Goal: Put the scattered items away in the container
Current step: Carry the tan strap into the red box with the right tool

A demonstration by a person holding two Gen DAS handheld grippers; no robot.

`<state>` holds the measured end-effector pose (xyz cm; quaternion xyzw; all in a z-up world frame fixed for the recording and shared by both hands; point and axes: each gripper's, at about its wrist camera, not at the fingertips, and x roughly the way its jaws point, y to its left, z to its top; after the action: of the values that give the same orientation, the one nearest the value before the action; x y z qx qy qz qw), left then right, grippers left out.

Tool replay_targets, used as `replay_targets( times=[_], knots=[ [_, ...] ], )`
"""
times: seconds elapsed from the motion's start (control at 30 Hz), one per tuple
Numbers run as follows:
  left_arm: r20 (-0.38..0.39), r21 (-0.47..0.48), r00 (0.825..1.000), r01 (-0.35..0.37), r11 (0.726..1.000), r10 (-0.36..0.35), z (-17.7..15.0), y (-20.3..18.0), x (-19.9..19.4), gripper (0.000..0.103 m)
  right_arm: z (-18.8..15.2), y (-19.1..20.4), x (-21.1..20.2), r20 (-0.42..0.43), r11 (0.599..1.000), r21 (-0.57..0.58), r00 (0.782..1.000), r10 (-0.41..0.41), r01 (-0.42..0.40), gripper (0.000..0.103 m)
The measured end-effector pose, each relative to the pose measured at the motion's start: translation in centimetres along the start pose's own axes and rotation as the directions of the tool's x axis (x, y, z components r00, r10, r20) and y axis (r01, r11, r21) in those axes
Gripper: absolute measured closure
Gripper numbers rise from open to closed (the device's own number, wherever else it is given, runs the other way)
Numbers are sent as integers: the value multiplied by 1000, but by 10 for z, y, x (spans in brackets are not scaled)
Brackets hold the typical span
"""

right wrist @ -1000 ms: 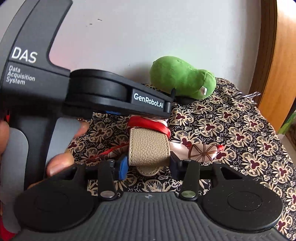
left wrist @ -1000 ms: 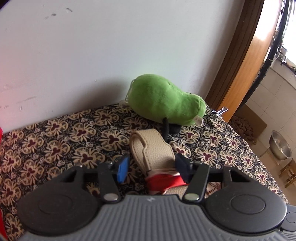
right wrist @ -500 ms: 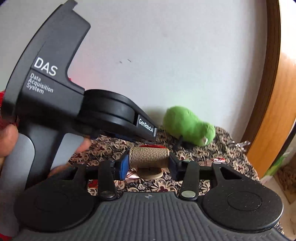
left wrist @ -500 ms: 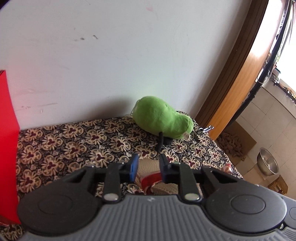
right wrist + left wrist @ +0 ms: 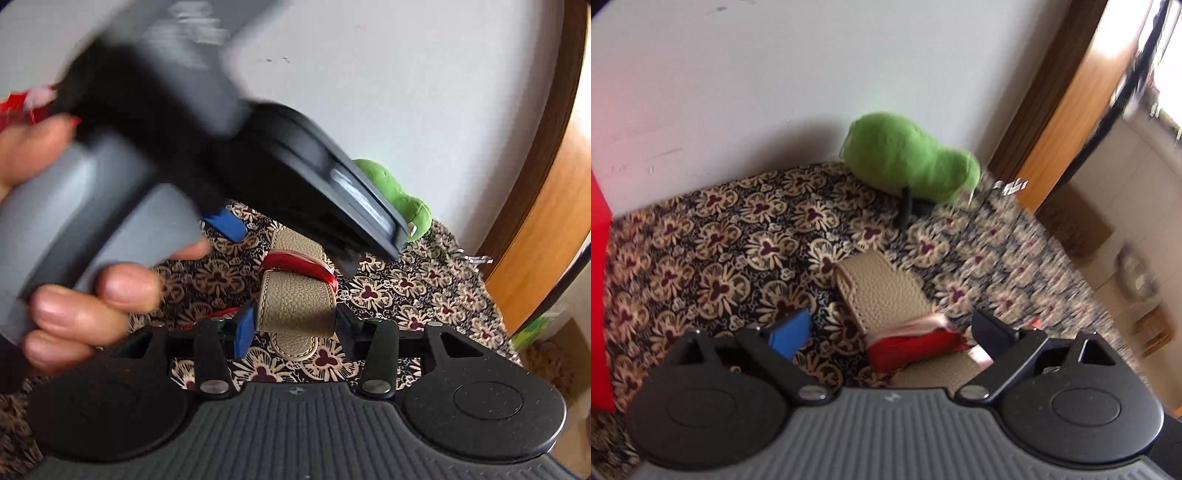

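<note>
The beige pebbled-leather strap (image 5: 297, 306) (a red band (image 5: 299, 264) wrapped across it) was pinched by the right claw (image 5: 295, 326). The left claw (image 5: 892, 330) was spread wide above it.

The surface (image 5: 713, 236) is covered with a dark cloth that has a pattern of cream flowers with maroon centres. It reaches a pale wall on its far side. A green plush toy (image 5: 908, 162) lies on the cloth at the far right, close to the wall. A small black object (image 5: 905, 208) is just near of the toy, touching it. A beige leather strap (image 5: 882, 288) lies on the cloth in the near middle, with a red and pink piece (image 5: 916, 341) around its near part. At the far right edge there is a small metal piece (image 5: 1012, 186). A red container (image 5: 598, 295) stands at the left edge.
</note>
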<state>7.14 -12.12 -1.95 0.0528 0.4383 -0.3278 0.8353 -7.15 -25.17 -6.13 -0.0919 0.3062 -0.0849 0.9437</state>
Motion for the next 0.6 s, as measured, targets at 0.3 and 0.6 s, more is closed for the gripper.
replay_targets(
  times=[0.3, 0.6],
  knots=[
    [-38, 23, 999, 16, 1000, -15, 0, -7, 6, 46, -7, -20, 3, -15, 995, 91, 999, 30, -29, 59],
    [131, 13, 991, -34, 999, 32, 16, -2, -64, 48, 12, -15, -24, 115, 997, 69, 993, 32, -40, 59]
  ],
)
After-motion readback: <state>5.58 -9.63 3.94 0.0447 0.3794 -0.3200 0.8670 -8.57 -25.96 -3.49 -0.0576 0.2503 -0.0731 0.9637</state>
